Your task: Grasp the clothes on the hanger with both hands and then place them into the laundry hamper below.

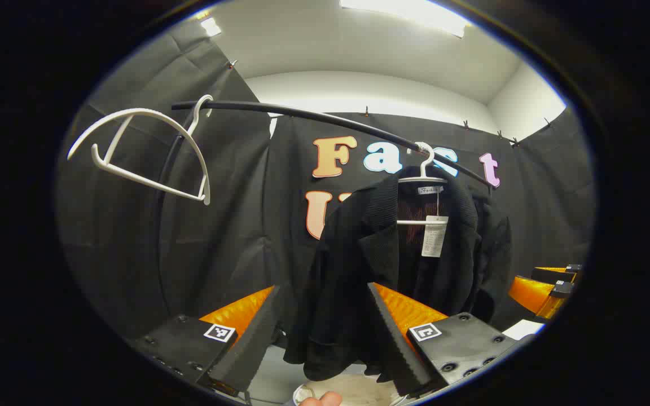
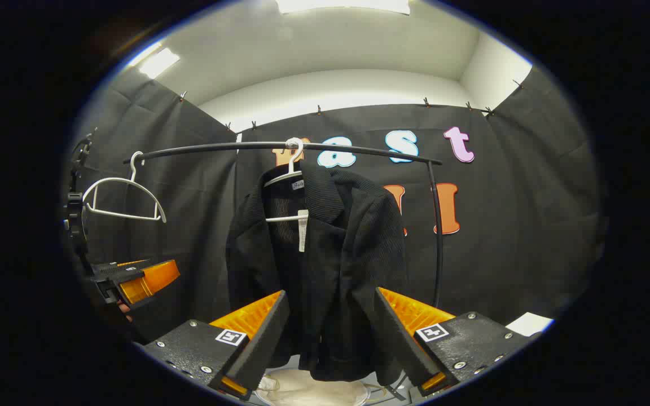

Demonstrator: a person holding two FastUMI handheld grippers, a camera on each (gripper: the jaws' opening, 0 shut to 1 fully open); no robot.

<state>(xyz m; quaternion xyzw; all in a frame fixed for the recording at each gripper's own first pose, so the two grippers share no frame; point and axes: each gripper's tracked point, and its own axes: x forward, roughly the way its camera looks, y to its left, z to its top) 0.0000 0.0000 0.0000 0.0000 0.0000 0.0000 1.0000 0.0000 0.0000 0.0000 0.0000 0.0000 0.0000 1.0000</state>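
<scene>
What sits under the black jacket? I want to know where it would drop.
Directly below the jacket hem sits a pale round hamper, partly visible between the open right tongs. Its inside and lower body are hidden.

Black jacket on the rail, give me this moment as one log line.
black jacket on white hanger | left gripper open | right gripper open | hamper below

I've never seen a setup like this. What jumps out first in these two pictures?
A black jacket hangs on a white hanger from a curved black rail, right in the middle of the booth. An empty white hanger dangles further along the rail, at its left end. Two open tongs face the jacket: the left tongs and the right tongs, with a pale laundry hamper just visible below.
</scene>
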